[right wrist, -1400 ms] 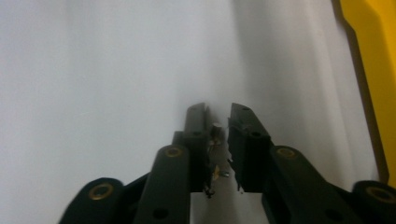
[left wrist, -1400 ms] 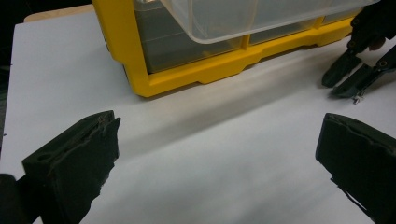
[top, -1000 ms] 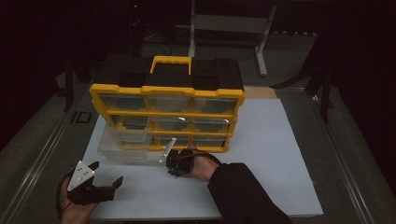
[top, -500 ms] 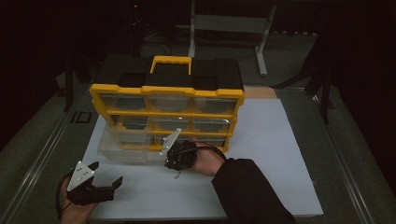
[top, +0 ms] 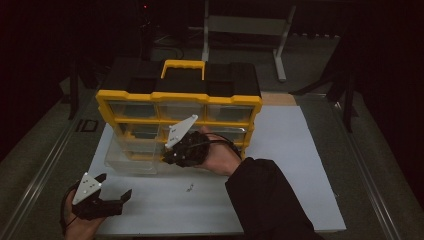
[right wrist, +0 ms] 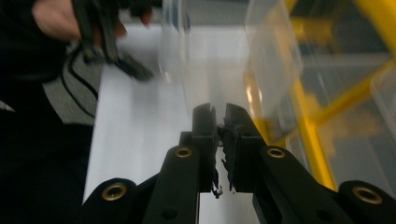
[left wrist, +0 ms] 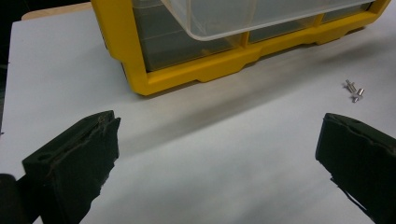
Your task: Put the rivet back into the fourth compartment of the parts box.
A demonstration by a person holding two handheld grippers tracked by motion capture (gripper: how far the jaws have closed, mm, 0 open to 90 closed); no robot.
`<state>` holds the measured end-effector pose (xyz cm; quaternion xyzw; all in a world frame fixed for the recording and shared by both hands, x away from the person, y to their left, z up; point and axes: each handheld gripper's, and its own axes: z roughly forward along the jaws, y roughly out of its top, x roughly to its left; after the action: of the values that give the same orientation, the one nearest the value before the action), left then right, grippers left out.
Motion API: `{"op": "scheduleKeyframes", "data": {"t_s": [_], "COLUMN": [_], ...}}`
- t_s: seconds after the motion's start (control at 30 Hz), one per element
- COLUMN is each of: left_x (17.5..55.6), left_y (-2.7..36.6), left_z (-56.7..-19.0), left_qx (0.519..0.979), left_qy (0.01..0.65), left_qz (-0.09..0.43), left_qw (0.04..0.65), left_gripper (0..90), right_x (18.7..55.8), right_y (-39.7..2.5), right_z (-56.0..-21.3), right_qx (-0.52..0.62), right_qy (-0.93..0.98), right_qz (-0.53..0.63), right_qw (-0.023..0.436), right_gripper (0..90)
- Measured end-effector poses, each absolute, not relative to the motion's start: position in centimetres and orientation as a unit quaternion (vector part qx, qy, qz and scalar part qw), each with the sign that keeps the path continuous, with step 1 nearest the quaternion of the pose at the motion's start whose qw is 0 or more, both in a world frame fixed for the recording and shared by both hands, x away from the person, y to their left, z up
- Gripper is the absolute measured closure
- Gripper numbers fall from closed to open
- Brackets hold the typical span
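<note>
Here the yellow drawer cabinet (top: pixel 180 107) stands toward the table's (top: pixel 300 165) far edge. The right hand-held gripper (top: pixel 167 157), jaws clenched on nothing visible, is at its front. The left hand-held gripper (top: pixel 112 192), released, rests near the front-left corner. Small screws (left wrist: pixel 353 89) lie between.

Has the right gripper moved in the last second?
Yes. The right gripper has risen from the white mat up against the yellow organizer, its grey plate now over the middle drawer row.

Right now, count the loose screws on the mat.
3, clustered together on the white mat in front of the organizer: screws, also seen as a small speck from above. More may lie hidden.
</note>
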<state>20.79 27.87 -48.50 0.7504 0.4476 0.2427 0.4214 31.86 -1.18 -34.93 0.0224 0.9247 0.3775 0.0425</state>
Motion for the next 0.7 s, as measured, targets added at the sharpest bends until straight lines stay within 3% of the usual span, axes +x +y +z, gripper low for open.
{"op": "scheduleKeyframes", "data": {"t_s": [0.3, 0.57, 0.6, 0.67, 0.7], "left_x": [20.8, 20.8, 20.8, 20.8, 20.8], "left_y": [27.9, 27.9, 27.9, 27.9, 27.9], "left_z": [-48.5, -48.5, -48.5, -48.5, -48.5], "left_qx": [0.751, 0.751, 0.751, 0.751, 0.751], "left_qy": [0.448, 0.447, 0.447, 0.447, 0.447], "left_qz": [0.241, 0.241, 0.24, 0.24, 0.24], "left_qw": [0.422, 0.423, 0.423, 0.423, 0.423], "left_gripper": [0.0, 0.0, 0.0, 0.0, 0.0], "right_x": [31.6, 32.0, 32.0, 31.9, 31.9], "right_y": [1.1, 2.4, 2.5, 2.6, 2.6], "right_z": [-32.5, -32.5, -32.5, -32.6, -32.6], "right_qx": [0.015, 0.024, 0.023, 0.02, 0.02], "right_qy": [0.904, 0.889, 0.889, 0.885, 0.884], "right_qz": [0.425, 0.455, 0.456, 0.463, 0.464], "right_qw": [0.045, 0.037, 0.037, 0.045, 0.05], "right_gripper": [83.3, 82.6, 76.9, 50.9, 45.3]}}
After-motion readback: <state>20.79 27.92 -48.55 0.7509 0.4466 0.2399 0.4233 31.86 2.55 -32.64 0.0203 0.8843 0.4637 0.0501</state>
